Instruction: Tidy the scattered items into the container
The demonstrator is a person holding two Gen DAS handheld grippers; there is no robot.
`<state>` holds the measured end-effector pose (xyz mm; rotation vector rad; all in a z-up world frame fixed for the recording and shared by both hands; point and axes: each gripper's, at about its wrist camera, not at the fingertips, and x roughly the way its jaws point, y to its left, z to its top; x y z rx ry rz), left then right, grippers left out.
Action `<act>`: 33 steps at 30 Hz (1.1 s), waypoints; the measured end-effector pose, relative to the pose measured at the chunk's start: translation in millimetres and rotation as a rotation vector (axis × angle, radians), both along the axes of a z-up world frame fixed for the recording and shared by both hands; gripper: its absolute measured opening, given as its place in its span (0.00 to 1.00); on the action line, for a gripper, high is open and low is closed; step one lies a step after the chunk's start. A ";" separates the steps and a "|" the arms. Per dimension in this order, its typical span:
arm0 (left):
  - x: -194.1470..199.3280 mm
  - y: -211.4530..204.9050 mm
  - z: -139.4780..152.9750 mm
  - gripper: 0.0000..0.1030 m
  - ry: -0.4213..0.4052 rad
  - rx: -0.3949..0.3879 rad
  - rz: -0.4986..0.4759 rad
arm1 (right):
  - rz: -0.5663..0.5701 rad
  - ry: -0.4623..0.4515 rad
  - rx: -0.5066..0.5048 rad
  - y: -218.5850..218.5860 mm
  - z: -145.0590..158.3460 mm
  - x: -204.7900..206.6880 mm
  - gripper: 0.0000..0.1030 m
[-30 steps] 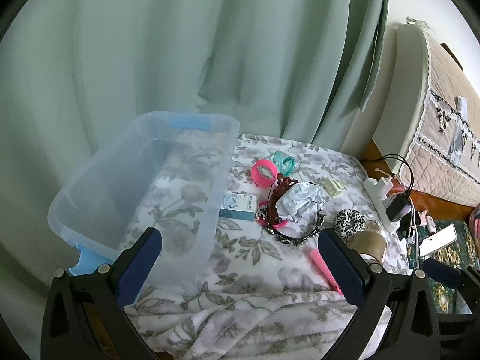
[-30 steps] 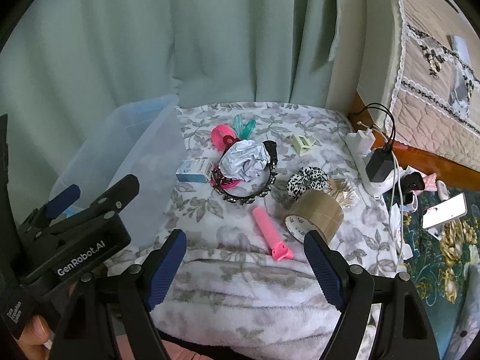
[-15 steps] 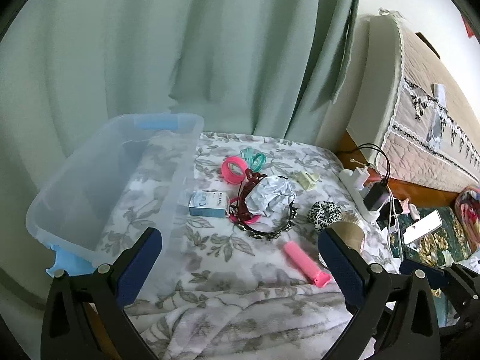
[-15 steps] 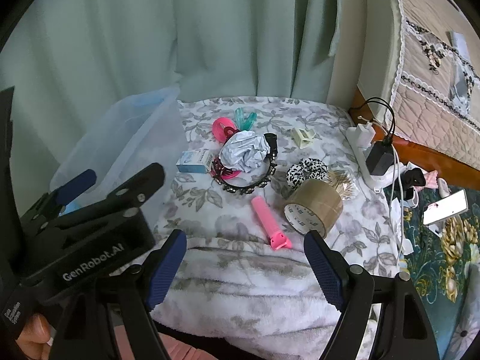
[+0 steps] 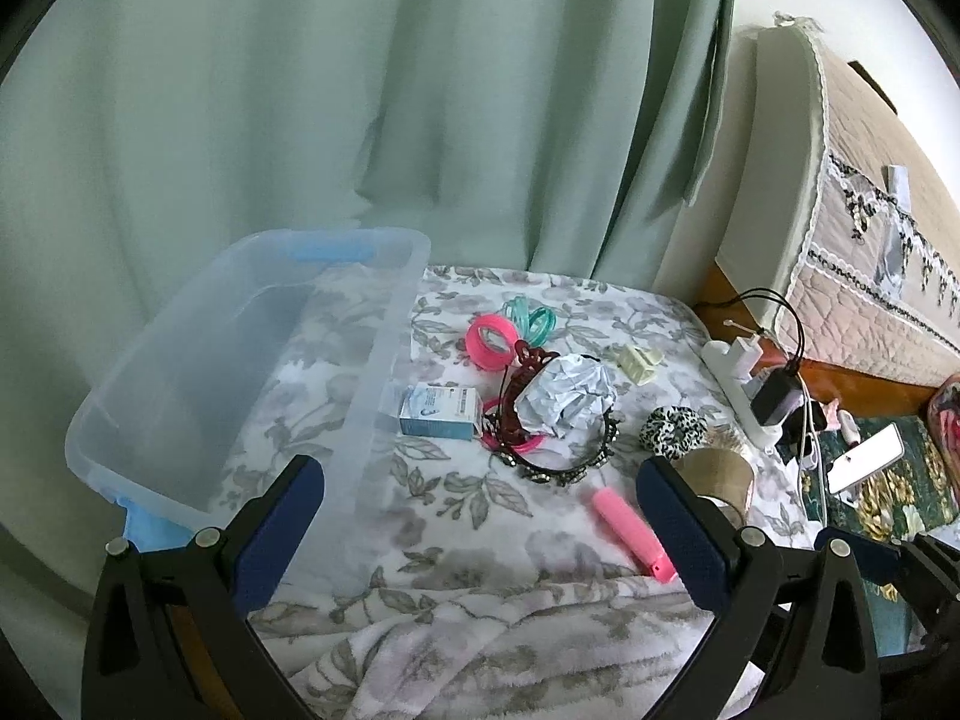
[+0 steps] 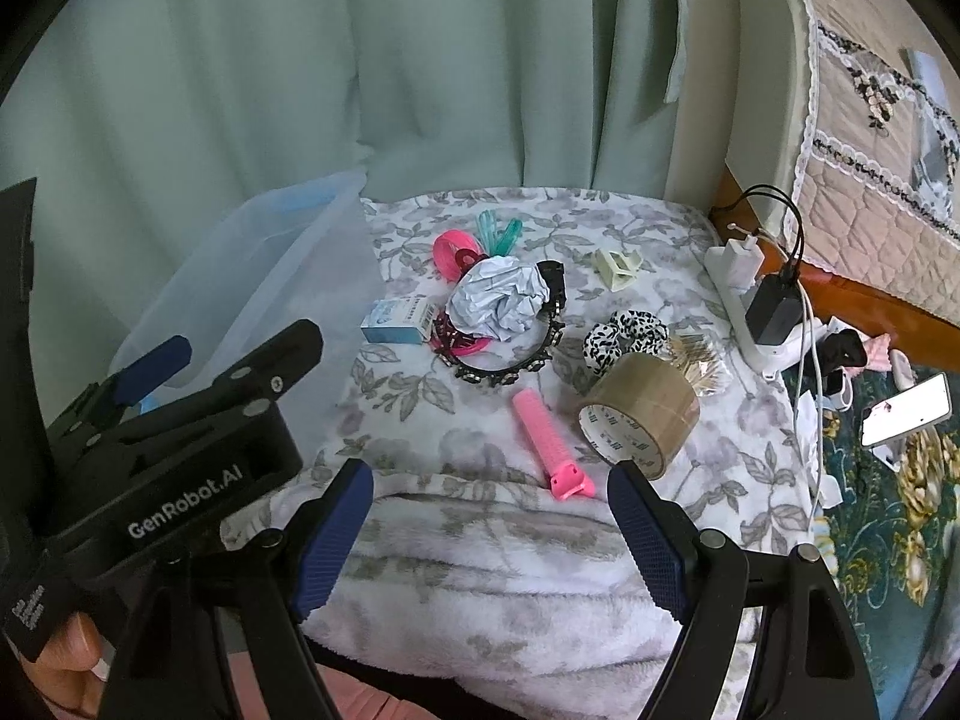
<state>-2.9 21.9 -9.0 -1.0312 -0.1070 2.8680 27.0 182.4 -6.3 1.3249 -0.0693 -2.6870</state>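
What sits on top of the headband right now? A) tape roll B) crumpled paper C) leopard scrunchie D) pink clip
B: the crumpled paper rests inside the arc of the headband, while the tape roll, scrunchie and pink clip lie apart on the blanket.

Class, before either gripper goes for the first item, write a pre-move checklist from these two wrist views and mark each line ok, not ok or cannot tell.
1. Left gripper jaws wide apart, nothing held: ok.
2. Right gripper jaws wide apart, nothing held: ok.
3. Clear plastic container open on top, nothing inside: ok.
4. Pink ridged hair clip lying apart from the other items: ok.
5. Crumpled white paper ball free to lift: not ok, it sits on the black studded headband.
6. Brown packing tape roll stable: cannot tell.
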 end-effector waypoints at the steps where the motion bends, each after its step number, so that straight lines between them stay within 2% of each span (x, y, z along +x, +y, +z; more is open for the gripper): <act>1: -0.7 0.5 0.1 1.00 0.001 0.004 -0.007 | 0.001 0.000 -0.003 0.4 -0.1 -0.7 0.81; 4: -4.1 2.4 -0.7 1.00 -0.006 0.028 -0.040 | 0.005 -0.001 -0.006 0.4 -0.6 -3.8 0.81; 8: -11.9 4.1 -8.5 1.00 -0.057 0.085 -0.084 | 0.005 -0.003 -0.011 2.6 -3.0 -6.4 0.81; 14: -15.6 8.4 -13.5 1.00 -0.044 0.089 -0.093 | 0.002 -0.035 -0.019 8.9 -14.7 -14.6 0.81; 19: -22.9 14.0 -18.4 1.00 -0.070 0.151 -0.132 | 0.008 -0.065 -0.039 13.5 -26.0 -23.9 0.81; 24: -28.6 35.9 -15.6 1.00 -0.052 0.115 -0.196 | -0.002 -0.093 -0.085 26.4 -37.6 -33.7 0.81; 27: -33.3 49.1 -15.1 1.00 -0.055 0.157 -0.271 | -0.048 -0.084 -0.113 50.2 -39.8 -40.2 0.81; 31: -43.4 66.5 -31.5 1.00 -0.109 0.128 -0.317 | -0.188 -0.090 -0.113 94.5 -49.3 -49.3 0.81; 33: -48.6 75.2 -40.3 1.00 -0.137 0.109 -0.338 | -0.218 -0.108 -0.130 106.8 -56.6 -52.5 0.81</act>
